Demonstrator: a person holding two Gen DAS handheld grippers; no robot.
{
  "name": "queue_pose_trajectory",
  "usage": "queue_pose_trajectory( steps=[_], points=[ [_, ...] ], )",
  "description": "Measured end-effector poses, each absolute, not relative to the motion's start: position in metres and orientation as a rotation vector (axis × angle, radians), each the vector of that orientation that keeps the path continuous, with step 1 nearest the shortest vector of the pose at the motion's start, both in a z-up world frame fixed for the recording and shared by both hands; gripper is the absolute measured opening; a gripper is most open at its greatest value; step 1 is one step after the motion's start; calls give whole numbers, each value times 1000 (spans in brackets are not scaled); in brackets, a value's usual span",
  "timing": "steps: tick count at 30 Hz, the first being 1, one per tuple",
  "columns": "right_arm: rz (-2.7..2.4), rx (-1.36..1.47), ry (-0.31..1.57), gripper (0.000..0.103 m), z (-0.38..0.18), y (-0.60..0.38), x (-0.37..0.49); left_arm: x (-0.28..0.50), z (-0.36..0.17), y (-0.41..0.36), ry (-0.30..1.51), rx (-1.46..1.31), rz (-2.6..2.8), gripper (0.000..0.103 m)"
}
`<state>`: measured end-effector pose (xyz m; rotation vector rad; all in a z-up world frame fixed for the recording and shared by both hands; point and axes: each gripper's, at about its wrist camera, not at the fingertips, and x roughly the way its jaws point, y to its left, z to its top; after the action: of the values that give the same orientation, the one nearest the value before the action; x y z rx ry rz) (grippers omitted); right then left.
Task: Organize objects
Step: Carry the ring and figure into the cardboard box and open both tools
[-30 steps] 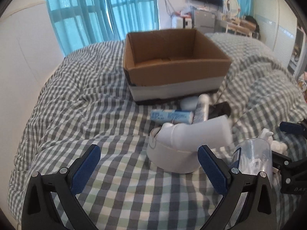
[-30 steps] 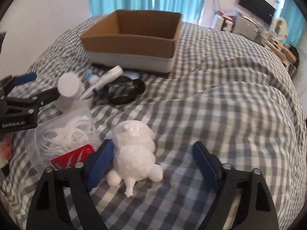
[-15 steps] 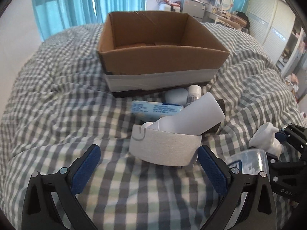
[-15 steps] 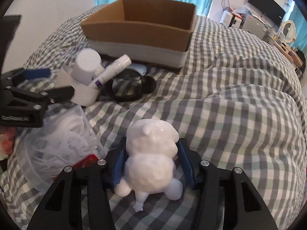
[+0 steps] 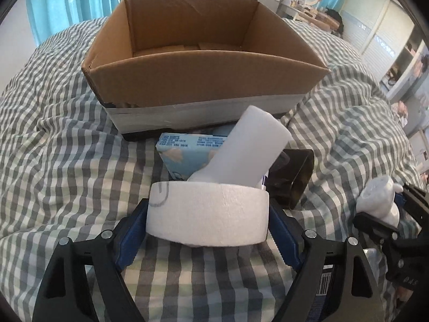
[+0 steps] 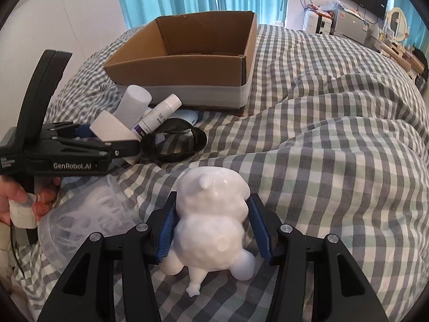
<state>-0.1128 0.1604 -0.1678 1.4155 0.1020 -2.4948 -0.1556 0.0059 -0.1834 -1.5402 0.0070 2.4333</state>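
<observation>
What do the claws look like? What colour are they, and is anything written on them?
Both claws are black plastic frames with silver screws and ribbed blue pads on the fingers. The left claw, seen side-on from the right wrist camera, has white "GenRobot.AI" lettering on its body and a tall black handle. A bare hand grips it, with white tape and a thin black cable below. The right claw looks the same.

Both grippers are black plastic with blue ribbed jaws, silver screws and white "GenRobot.AI" lettering.
</observation>
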Motion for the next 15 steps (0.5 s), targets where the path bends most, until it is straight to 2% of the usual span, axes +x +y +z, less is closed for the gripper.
queue_pose_trajectory(
  steps=[15],
  points=[
    [-2612,1248,113,51,-120,156,-93,-120,-119,-2,82,-1381,2565,85]
  ],
)
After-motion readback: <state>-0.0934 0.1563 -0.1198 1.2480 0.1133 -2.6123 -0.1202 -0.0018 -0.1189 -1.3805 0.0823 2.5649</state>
